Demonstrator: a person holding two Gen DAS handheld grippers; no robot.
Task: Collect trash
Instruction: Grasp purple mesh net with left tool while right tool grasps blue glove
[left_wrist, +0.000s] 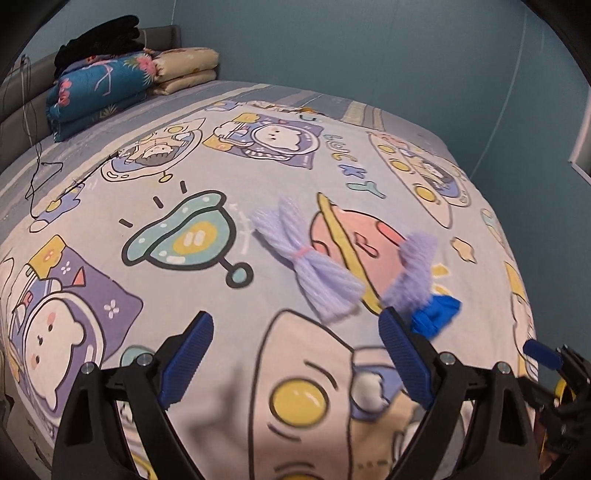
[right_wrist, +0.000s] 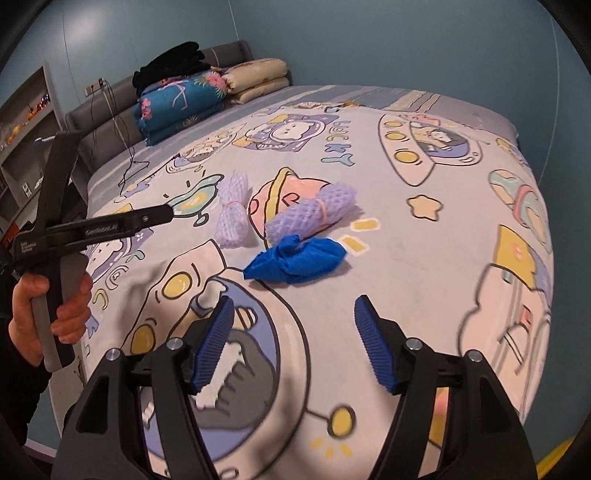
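Three pieces of trash lie on the cartoon-print bedspread (right_wrist: 406, 258). A purple foam-net bundle tied in the middle (left_wrist: 310, 258) (right_wrist: 232, 214) lies left. A second purple foam-net roll (left_wrist: 413, 273) (right_wrist: 314, 214) lies right of it. A crumpled blue wrapper (left_wrist: 437, 317) (right_wrist: 295, 260) lies nearest. My left gripper (left_wrist: 295, 332) is open and empty, above the bed short of the tied bundle. My right gripper (right_wrist: 293, 317) is open and empty, just short of the blue wrapper. The left gripper's body also shows in the right wrist view (right_wrist: 110, 225), held by a hand.
Folded quilts (left_wrist: 99, 88) (right_wrist: 184, 99) with a black garment on top are stacked at the headboard. A black cable (left_wrist: 37, 173) trails over the bed's left side. Blue walls surround the bed. Shelves (right_wrist: 26, 122) stand far left.
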